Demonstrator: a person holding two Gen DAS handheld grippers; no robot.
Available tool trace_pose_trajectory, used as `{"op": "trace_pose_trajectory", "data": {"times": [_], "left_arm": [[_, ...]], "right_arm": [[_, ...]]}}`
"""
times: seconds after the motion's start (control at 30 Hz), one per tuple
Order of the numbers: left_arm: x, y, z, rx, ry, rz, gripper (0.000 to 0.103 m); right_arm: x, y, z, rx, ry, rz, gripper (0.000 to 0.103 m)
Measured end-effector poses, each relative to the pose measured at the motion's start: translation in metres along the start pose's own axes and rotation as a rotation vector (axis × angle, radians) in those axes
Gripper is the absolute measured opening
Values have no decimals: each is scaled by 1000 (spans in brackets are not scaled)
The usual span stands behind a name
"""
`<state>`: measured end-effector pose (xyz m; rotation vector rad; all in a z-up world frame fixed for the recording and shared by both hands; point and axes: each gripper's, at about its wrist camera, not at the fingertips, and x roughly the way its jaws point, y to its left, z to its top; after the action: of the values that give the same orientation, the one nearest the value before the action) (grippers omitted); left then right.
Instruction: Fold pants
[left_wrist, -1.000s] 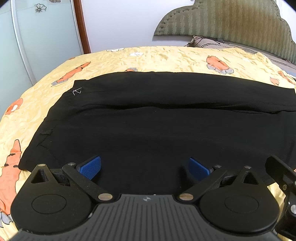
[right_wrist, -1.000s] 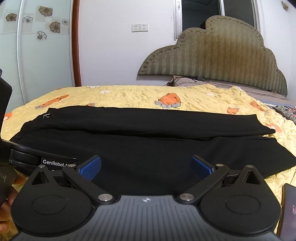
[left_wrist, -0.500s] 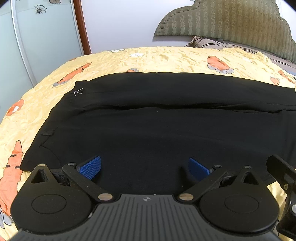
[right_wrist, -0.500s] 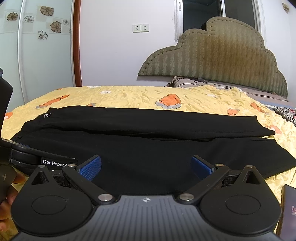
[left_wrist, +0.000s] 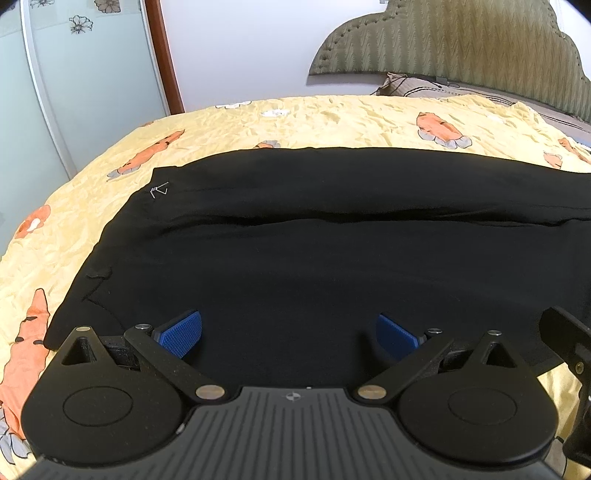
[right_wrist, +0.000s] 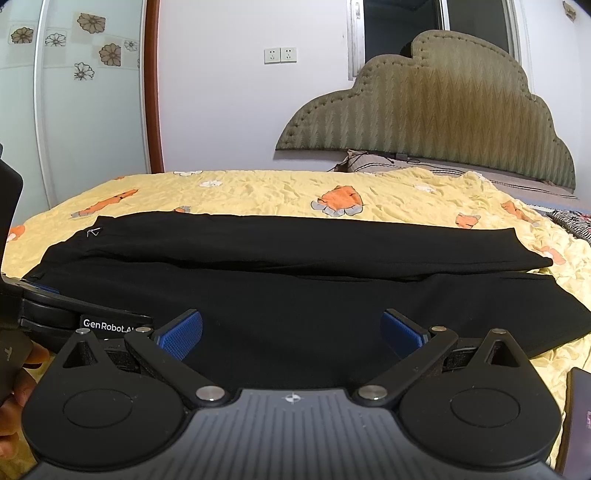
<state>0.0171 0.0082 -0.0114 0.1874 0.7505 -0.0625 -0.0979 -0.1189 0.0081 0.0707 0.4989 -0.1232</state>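
Black pants (left_wrist: 332, 258) lie flat across a yellow carrot-print bedspread (left_wrist: 332, 118), waist at left, legs running right. Only the right wrist view shows both leg hems (right_wrist: 546, 295), a dark phone-like slab (right_wrist: 580, 413) at the bed's near edge and the left gripper (right_wrist: 48, 295) beside the waist (its fingertips mostly hidden there). Bare bedspread borders the far side. Left gripper (left_wrist: 288, 334) and right gripper (right_wrist: 291, 332) hover over the near leg, jaws spread, holding nothing.
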Motion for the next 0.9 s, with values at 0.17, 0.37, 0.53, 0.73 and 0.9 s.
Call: {"op": "trace_pose_trajectory", "data": {"times": [0.17, 0.37, 0.53, 0.73, 0.9], "left_arm": [[4, 3, 2, -1, 0, 3, 102], [11, 10, 4, -4, 3, 2, 102], [16, 18, 6, -8, 4, 0, 102], [18, 45, 17, -56, 19, -20, 102], [22, 86, 35, -137, 32, -3, 102]], "right_arm": [[3, 2, 2, -16, -4, 1, 103], [8, 9, 8, -62, -23, 15, 103], [14, 15, 23, -97, -51, 92, 103], [46, 16, 79, -67, -89, 257, 103], [111, 42, 130, -214, -20, 410, 103]]}}
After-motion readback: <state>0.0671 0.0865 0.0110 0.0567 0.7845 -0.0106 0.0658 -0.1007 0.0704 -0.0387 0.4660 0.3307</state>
